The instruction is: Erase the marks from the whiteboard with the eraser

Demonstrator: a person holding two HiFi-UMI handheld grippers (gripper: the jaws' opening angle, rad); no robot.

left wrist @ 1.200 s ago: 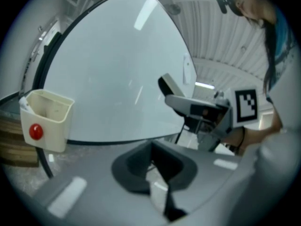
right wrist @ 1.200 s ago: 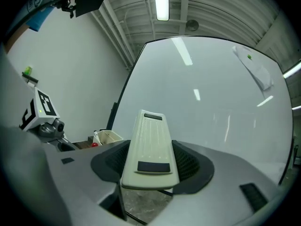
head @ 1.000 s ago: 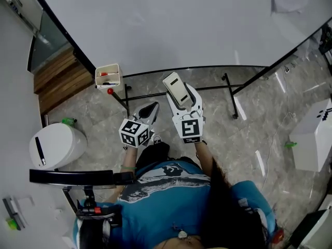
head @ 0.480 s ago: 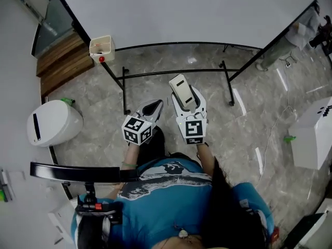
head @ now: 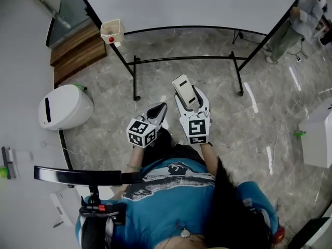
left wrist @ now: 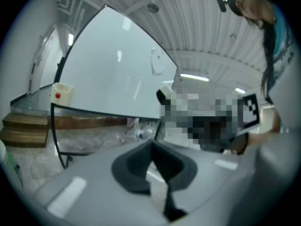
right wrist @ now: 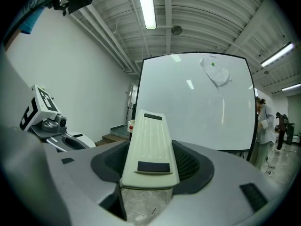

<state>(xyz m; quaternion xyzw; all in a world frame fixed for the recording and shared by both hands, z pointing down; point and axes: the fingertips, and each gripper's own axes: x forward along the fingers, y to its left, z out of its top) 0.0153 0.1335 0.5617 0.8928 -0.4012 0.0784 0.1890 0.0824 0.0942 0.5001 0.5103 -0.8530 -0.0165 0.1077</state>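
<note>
- The right gripper is clamped on the near end of the cream whiteboard eraser. The long body sticks out ahead towards the whiteboard; I judge this hold leaves most of the eraser free to lie against the board.
- The left gripper has its jaws pressed together with nothing between them. It hangs just beside the right one, with no job in hand.
- Both are held low in front of the person's chest, well apart from the board, so no wiping is under way.
- I can make out no pen marks on the board face. A crumpled sheet with a green dot hangs at its upper right.
- Nearby are a small tray holding something red on the stand's left leg, a white bin on the floor, and another person by the board's right edge.
- Nothing stands between eraser and board, though the black stand bars cross the floor on the way there.
</note>
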